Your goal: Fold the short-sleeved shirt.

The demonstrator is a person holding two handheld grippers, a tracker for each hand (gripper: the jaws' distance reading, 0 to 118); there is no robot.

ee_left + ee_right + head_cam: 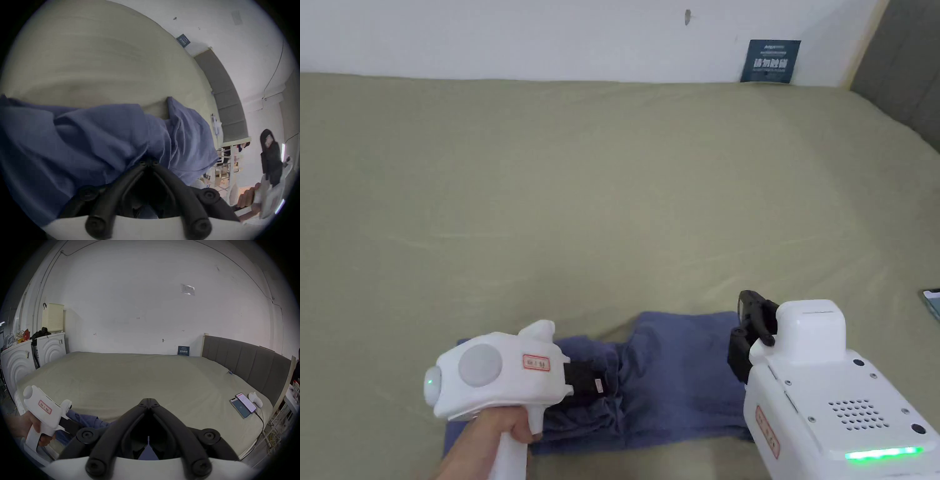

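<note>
On the bed [612,187], the left tongs [148,162] look pinched on the blue shirt [669,381], and the right tongs [149,404] are closed, empty, just beside the shirt.

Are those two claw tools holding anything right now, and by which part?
The left gripper pinches a bunched fold near the middle of the blue shirt. The right gripper is shut on nothing, raised above the bed.
</note>
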